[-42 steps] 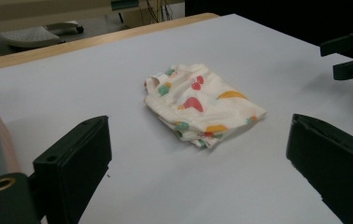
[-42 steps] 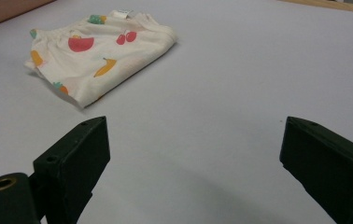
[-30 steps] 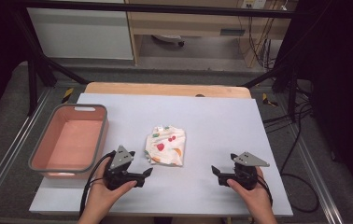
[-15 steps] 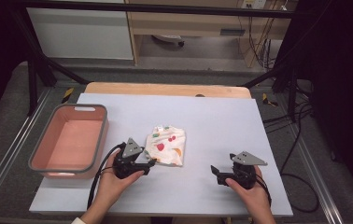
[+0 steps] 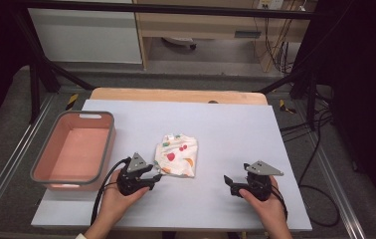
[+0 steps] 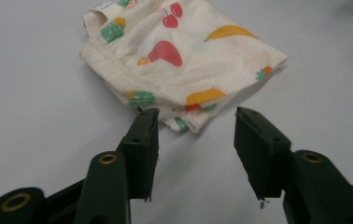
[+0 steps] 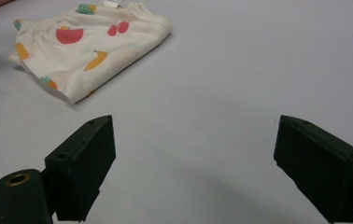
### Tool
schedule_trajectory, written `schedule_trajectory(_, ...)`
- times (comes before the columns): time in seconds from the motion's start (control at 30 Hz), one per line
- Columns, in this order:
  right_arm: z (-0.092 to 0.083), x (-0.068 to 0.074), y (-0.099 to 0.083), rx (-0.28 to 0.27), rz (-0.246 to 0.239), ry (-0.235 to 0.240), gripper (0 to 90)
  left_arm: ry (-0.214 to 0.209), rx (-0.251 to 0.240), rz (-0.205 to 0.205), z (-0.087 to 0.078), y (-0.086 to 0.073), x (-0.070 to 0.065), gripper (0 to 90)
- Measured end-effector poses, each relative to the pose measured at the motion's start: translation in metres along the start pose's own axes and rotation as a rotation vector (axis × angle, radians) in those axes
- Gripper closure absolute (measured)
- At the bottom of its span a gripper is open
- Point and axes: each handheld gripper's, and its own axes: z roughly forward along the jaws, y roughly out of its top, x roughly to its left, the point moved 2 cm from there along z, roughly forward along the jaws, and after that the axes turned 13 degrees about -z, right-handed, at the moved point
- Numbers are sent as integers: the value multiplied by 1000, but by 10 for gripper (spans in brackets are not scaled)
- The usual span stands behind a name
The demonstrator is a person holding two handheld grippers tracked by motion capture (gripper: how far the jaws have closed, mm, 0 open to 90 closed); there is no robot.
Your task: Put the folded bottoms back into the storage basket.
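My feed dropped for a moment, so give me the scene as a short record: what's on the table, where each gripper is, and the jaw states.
surface: pale grey table
cloth: folded fruit-print cloth, flat near the table's middle
bin: pink bin at the table's left, nothing visible inside
left gripper: at the cloth's near corner, jaws have just been closing, pads not yet on the fabric
right gripper: apart from the cloth, over bare table, jaws wide open
held: nothing
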Motion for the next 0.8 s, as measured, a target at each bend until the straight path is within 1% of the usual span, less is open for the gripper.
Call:
schedule_trajectory(0.03, 0, 0, 0, 0, 0, 0, 133, 0, 0, 0, 0, 0, 0, 529)
schedule_trajectory(0.07, 0, 1, -1, 1, -11, -6, 137, 5, 28, 18, 6, -1, -3, 532)
schedule_trajectory(0.1, 0, 1, -1, 1, -11, -6, 137, 5, 28, 18, 6, -1, -3, 532)
schedule_trajectory(0.13, -1, 2, -2, 8, -12, -8, 137, 21, 29, 16, 11, 0, -5, 531)
schedule_trajectory(0.17, -1, 2, -2, 8, -12, -8, 137, 21, 29, 16, 11, 0, -5, 530)
schedule_trajectory(0.2, -2, 1, -3, 9, -19, -4, 136, 39, 31, 9, 17, 1, -5, 528)
schedule_trajectory(0.23, -2, 1, -3, 9, -19, -4, 136, 39, 31, 9, 17, 1, -5, 531)
schedule_trajectory(0.3, -2, 1, -3, 12, -21, 2, 133, 63, 36, 1, 22, 1, -3, 535)
schedule_trajectory(0.37, -1, 1, -3, 17, -26, 4, 132, 51, 38, -6, 30, 2, 1, 545)
schedule_trajectory(0.4, -1, 1, -3, 20, -31, 3, 132, 53, 27, -3, 32, 3, 3, 553)
schedule_trajectory(0.43, -1, 1, -3, 20, -31, 3, 132, 53, 27, -3, 32, 3, 3, 567)
schedule_trajectory(0.47, -1, 2, -3, 22, -29, 7, 132, 55, 16, -4, 34, 3, 4, 567)
schedule_trajectory(0.53, 0, 4, -1, 24, -44, 7, 136, 54, 5, 5, 35, 3, 5, 606)
schedule_trajectory(0.6, 1, 4, 1, 15, -52, 0, 144, 46, 8, 5, 36, 4, 5, 615)
schedule_trajectory(0.63, 1, 4, 1, 15, -52, 0, 144, 46, 8, 5, 36, 4, 5, 633)
schedule_trajectory(0.67, 1, 6, 1, 20, -55, -1, 145, 43, 5, 7, 37, 4, 5, 674)
schedule_trajectory(0.7, 2, 6, 1, 23, -53, -1, 145, 41, 1, 8, 37, 4, 4, 750)
schedule_trajectory(0.73, 3, 7, 1, 23, -50, 1, 144, 55, -3, 18, 37, 4, 3, 790)
schedule_trajectory(0.77, 4, 7, 1, 26, -50, 3, 145, 57, -4, 23, 37, 3, 3, 826)
schedule_trajectory(0.8, 4, 7, 1, 26, -50, 3, 145, 55, -4, 18, 37, 3, 3, 826)
